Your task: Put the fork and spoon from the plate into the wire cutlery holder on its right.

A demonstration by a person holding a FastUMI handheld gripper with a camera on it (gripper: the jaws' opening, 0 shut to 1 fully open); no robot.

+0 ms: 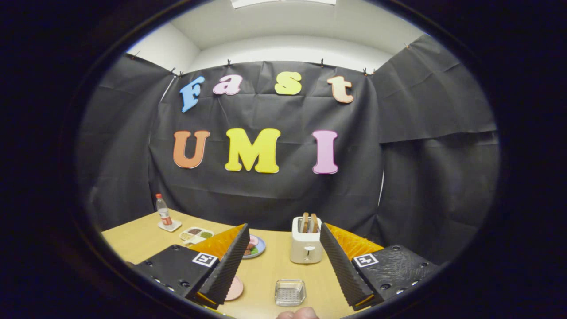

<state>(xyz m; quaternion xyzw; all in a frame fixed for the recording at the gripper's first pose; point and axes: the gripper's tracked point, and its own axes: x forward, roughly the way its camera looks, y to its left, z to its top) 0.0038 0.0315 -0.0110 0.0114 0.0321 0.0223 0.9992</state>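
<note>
My gripper (284,228) is held above the near end of a wooden table (270,266), open wide, with nothing between its fingers. A pink plate (235,289) lies on the table beside the left finger (223,268), which hides most of it. To the plate's right, low between the fingers, sits a small square see-through holder (290,292) with a grid-like bottom; it looks empty. A person's fingertips (297,313) show just in front of it.
A white toaster (306,246) with two slices in it stands beyond the fingers. A blue plate of food (254,247), a divided seasoning tray (196,233) and a water bottle (164,212) on a coaster stand at the far left.
</note>
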